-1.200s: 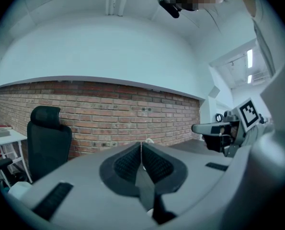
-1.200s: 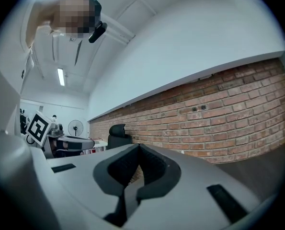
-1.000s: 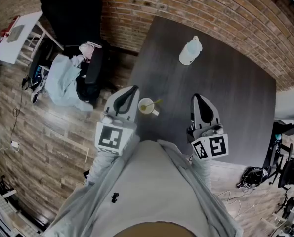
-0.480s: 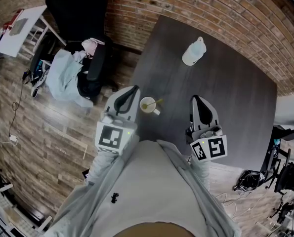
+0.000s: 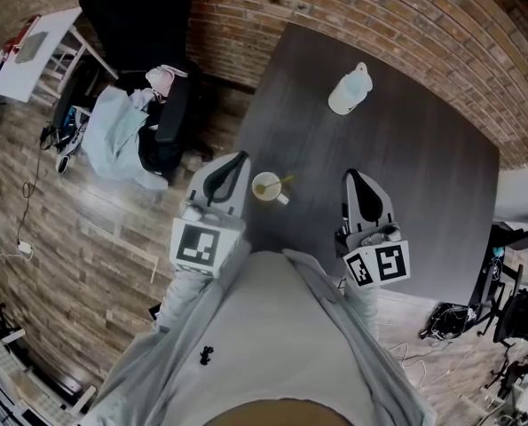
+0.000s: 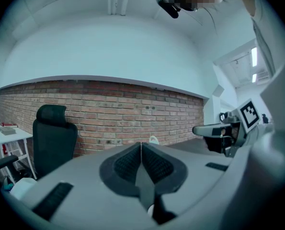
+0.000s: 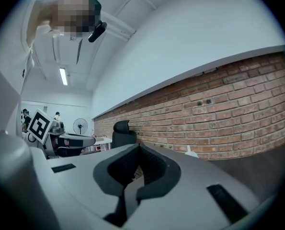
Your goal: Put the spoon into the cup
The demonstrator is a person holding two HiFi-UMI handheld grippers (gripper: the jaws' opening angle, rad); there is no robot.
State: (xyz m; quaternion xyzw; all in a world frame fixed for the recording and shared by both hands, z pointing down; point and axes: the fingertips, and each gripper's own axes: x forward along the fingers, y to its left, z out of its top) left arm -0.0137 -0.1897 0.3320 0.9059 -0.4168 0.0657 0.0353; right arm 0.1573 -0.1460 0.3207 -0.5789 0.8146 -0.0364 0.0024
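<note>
White cup (image 5: 266, 187) sits at the near-left edge of the desk (image 5: 405, 167) with the spoon (image 5: 282, 183) already in it, exactly as a second ago. The left gripper (image 5: 239, 159) just left of it and the right gripper (image 5: 350, 174) well to the right are both clenched and empty. Nothing has shifted, so the task looks done.
</note>
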